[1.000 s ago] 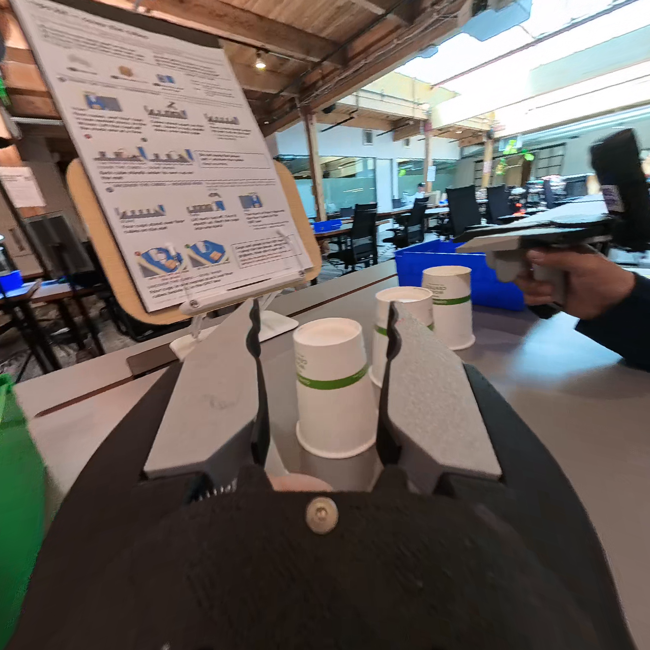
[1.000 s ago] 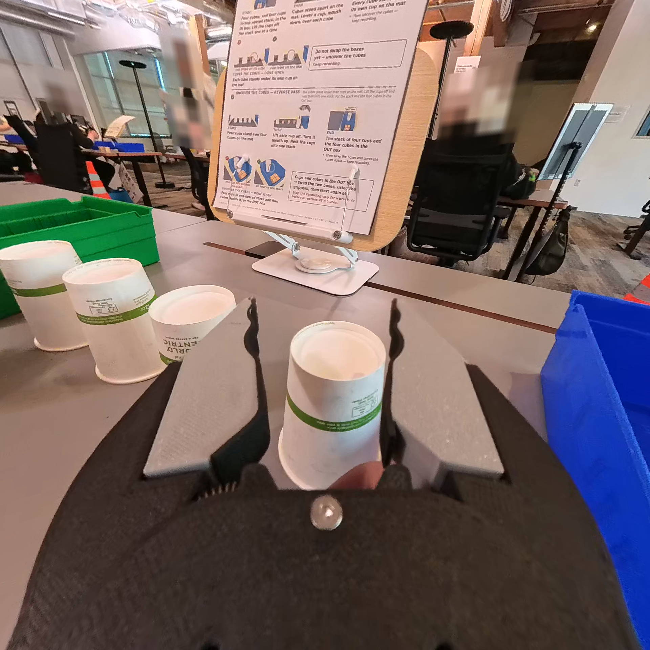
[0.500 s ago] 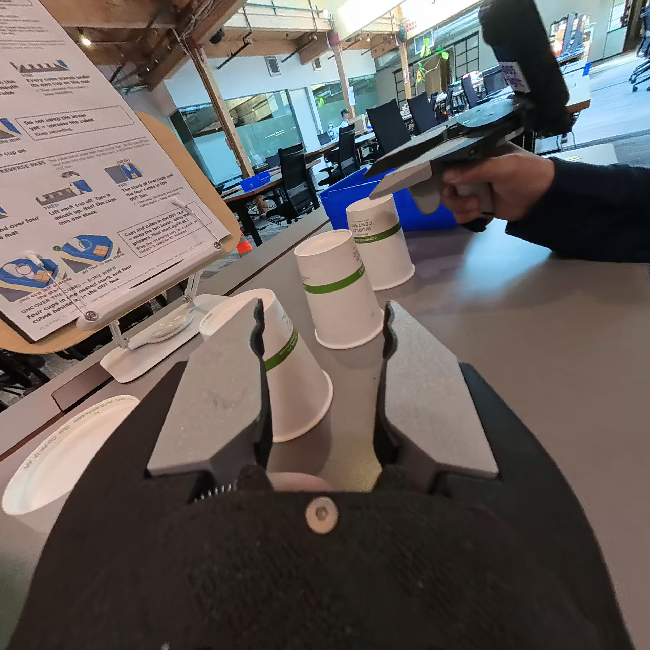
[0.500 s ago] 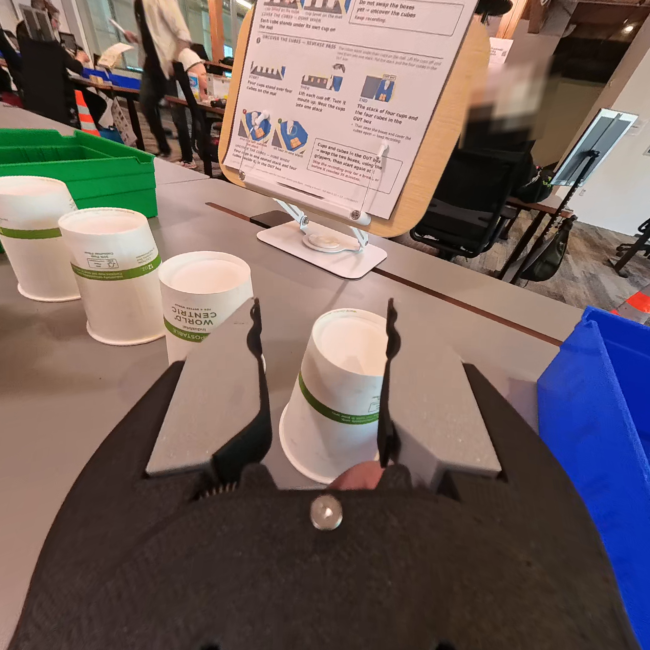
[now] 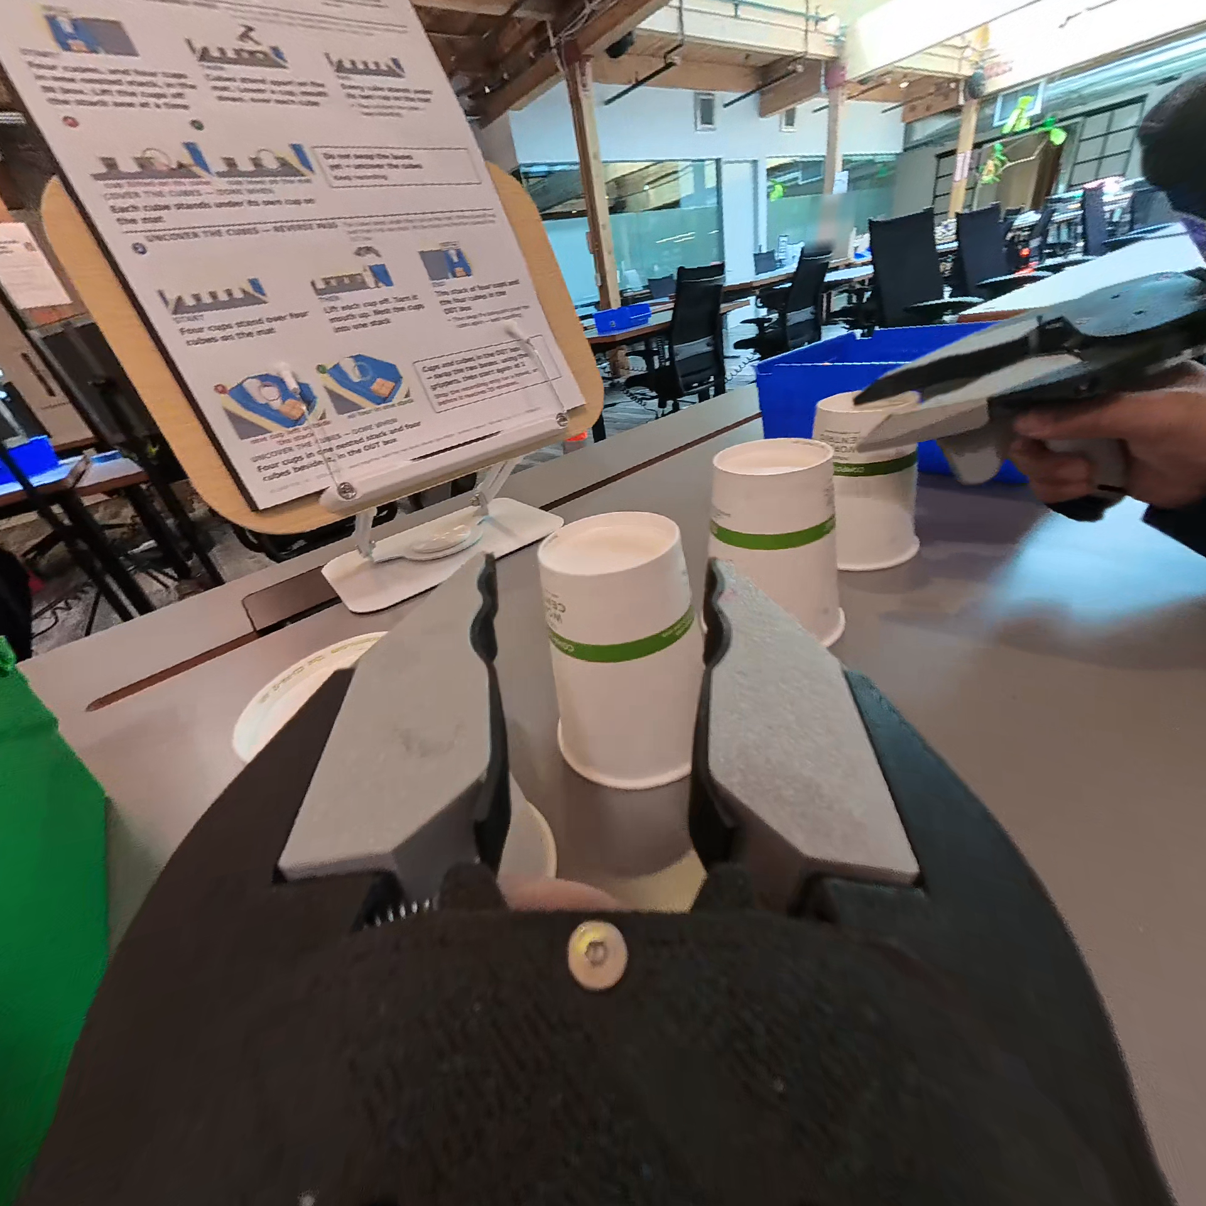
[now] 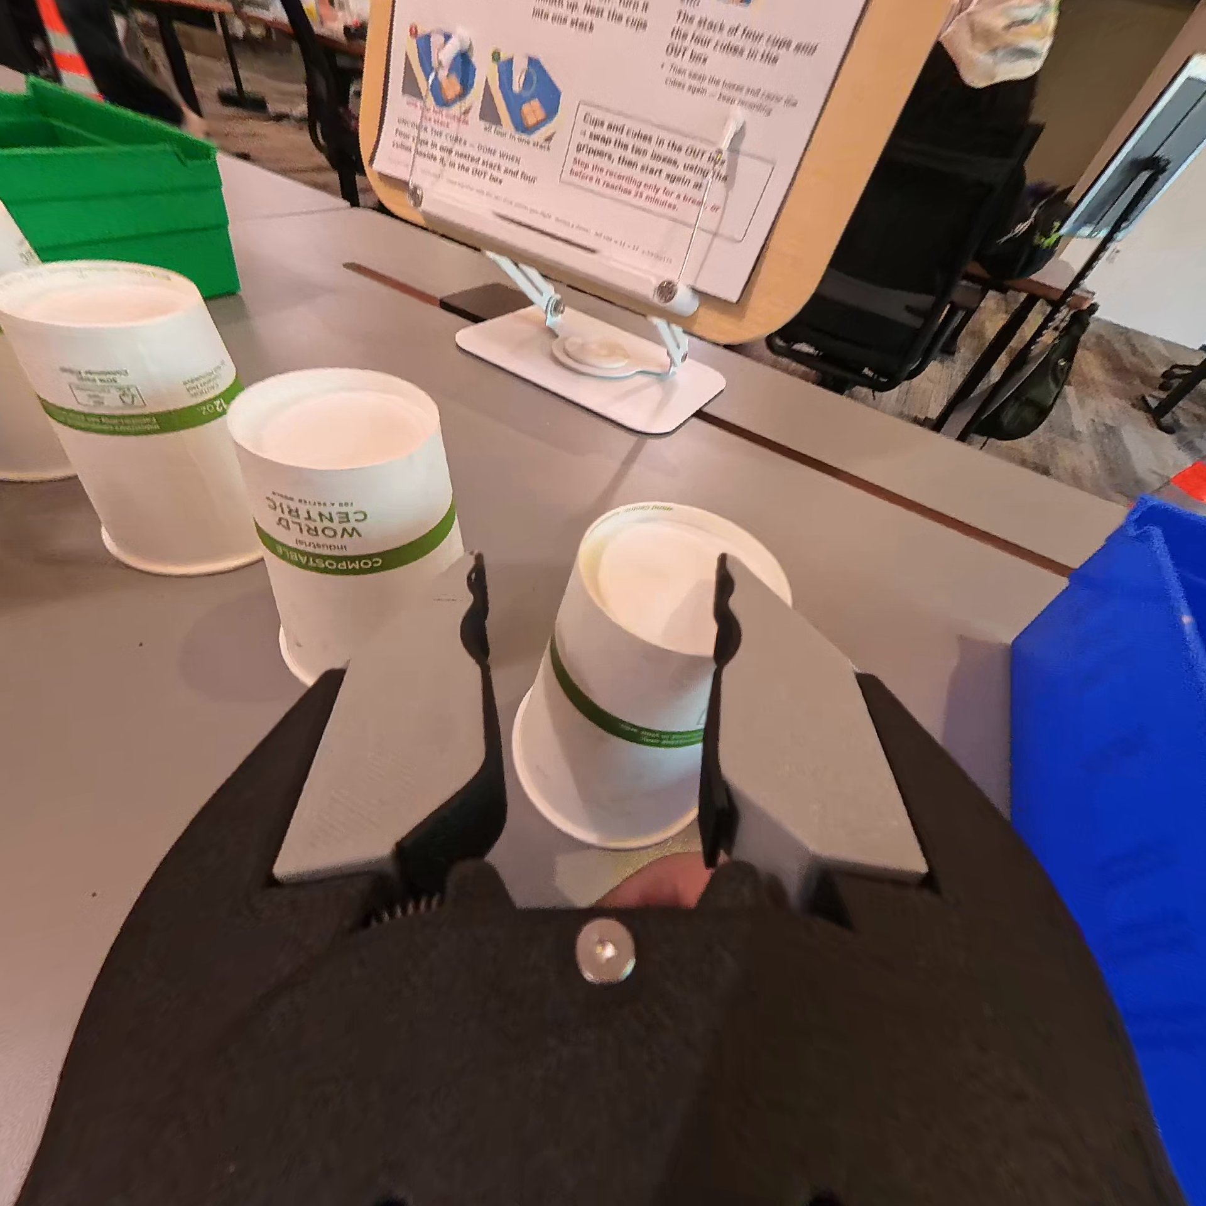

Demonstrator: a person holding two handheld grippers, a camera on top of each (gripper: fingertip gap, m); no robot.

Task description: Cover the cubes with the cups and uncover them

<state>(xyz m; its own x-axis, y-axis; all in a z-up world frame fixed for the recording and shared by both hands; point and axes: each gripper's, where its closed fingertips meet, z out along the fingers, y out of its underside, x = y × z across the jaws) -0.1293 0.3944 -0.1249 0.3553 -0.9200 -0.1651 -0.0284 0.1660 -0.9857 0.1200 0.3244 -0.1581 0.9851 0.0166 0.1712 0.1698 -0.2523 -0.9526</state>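
Looking along our left gripper [image 5: 597,626], we see its fingers wide around an upturned cup [image 5: 620,659], not pressing it; two more follow toward the blue bin [image 5: 816,365]. Our right gripper [image 6: 597,626] likewise straddles, ungripped, the cup [image 6: 626,685] nearest that bin. Cubes are hidden; uncovering remains.

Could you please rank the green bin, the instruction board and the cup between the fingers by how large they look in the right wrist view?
1. Instruction board, though cut off by the top edge.
2. Cup between the fingers.
3. Green bin, cut off at the left edge.

The cup sits much nearer the camera, so its rank over the bin reflects appearance only.
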